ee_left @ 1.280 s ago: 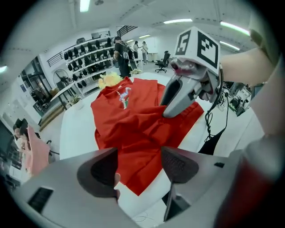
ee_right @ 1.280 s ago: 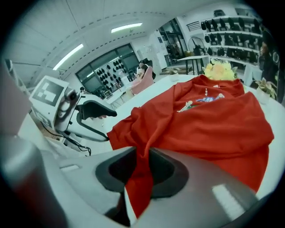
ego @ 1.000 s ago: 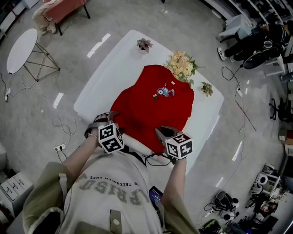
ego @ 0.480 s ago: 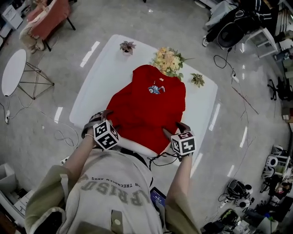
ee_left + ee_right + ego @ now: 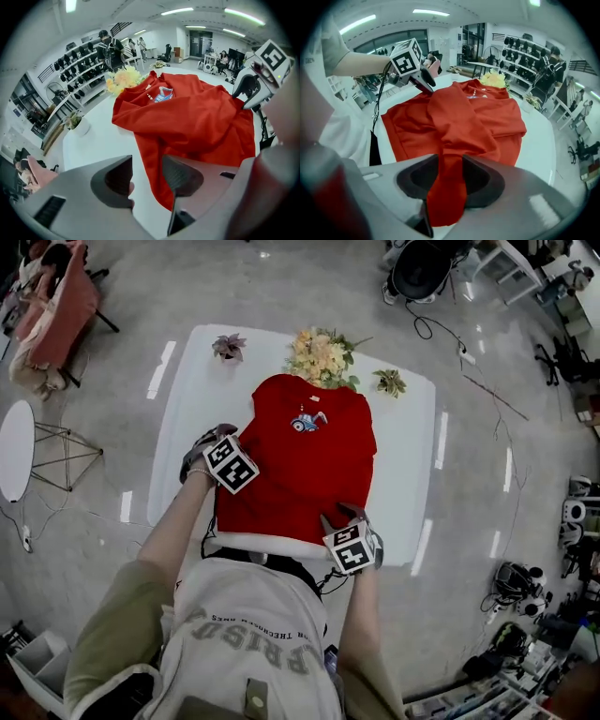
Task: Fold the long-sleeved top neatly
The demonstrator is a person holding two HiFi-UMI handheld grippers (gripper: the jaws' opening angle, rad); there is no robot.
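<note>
Fingers (image 5: 490,180) on our right gripper (image 5: 341,518) are closing on the near hem of the red top (image 5: 302,474) lying in the middle of the table (image 5: 405,437), while our left gripper (image 5: 214,435), jaws closing on nothing yet, has just slid up its left edge, so a side fold's probably next.

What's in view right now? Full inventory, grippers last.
table: 1, white, centre
long-sleeved top: 1, red, spread on the table
flower bouquet: 1, yellow, table's far edge, at the top's collar
potted plants: 2, small, one left of the bouquet, one right
side table: 1, white, round, on the floor at left
left gripper: 1, grey, at the top's left edge, jaws closing, nothing pinched
right gripper: 1, grey, near hem, jaws closing on red fabric
</note>
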